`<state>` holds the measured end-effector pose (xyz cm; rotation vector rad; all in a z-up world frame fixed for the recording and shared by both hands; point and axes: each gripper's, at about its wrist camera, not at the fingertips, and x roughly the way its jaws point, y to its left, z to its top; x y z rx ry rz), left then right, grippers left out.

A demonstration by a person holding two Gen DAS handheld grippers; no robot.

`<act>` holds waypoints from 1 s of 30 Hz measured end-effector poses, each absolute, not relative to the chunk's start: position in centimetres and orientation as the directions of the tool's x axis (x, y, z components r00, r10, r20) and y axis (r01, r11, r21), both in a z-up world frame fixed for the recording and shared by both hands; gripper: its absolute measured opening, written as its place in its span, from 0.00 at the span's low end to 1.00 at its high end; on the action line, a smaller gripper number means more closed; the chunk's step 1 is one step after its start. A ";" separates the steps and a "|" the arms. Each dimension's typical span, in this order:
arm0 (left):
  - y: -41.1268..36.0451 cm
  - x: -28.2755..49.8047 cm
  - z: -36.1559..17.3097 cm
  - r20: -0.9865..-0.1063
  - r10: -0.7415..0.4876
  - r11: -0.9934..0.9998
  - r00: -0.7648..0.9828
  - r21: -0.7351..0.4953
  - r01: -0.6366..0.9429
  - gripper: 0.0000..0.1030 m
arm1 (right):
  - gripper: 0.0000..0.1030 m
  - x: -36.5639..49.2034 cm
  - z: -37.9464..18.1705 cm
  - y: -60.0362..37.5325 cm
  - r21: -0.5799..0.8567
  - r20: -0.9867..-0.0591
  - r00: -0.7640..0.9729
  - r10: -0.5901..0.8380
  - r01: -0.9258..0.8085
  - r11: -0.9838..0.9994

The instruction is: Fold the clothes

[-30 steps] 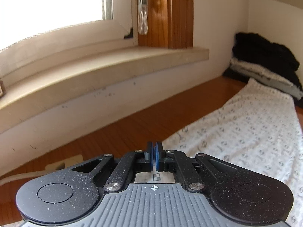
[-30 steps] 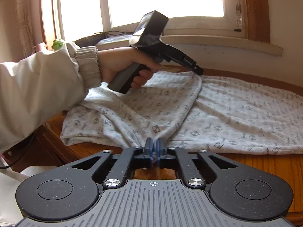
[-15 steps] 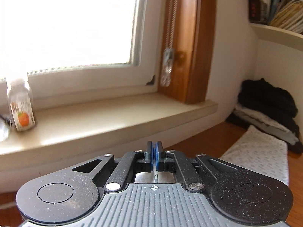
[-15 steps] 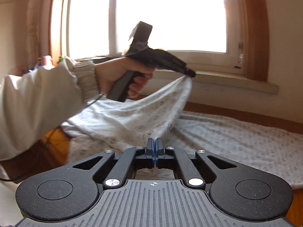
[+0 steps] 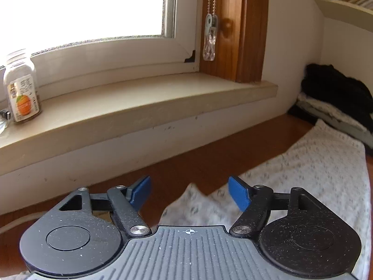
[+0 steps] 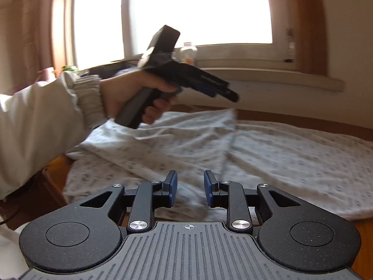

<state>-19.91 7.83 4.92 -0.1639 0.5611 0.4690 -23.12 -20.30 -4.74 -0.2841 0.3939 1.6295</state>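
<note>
We have both tools over the patterned garment (image 6: 268, 161), which lies spread across the wooden tabletop (image 5: 202, 163) below the window sill (image 5: 144, 102). Our left tool (image 5: 190, 193) has its blue pads (image 5: 237, 197) spread wide and still opening — a peak of the cloth lies below the gap, but nothing is pinched between them. In the right wrist view that same tool (image 6: 233, 95) hangs in the air above a raised fold of the garment, gripped by our left hand (image 6: 137, 98) with its pale cuffed sleeve (image 6: 46, 121). Our right tool (image 6: 190, 190) sits at the near edge of the cloth, its jaws partly apart and opening; the fabric lies beneath the gap, and the pads do not press on it. The garment runs from the near left to the far right, where its end lies just beside a stack of dark and grey clothes (image 5: 335, 100) in the corner. A jar (image 5: 22, 88) with an orange label stands at the left end of the sill.
</note>
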 end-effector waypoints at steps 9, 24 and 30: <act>10.0 -26.2 4.2 -0.556 0.453 0.835 0.697 -0.008 -0.550 0.74 | 0.06 -24.1 -5.3 -21.1 0.036 -0.483 -0.101 0.870 -0.995 -0.096; 14.1 -35.8 2.7 -0.587 0.510 0.763 0.628 -0.029 -0.646 0.75 | 0.03 -20.9 -5.5 -16.4 0.096 -0.491 -0.028 0.871 -0.995 0.023; 14.5 -36.6 2.5 -0.584 0.510 0.744 0.631 -0.068 -0.665 0.75 | 0.02 -21.7 -4.3 -18.8 0.047 -0.473 -0.003 0.881 -0.999 0.021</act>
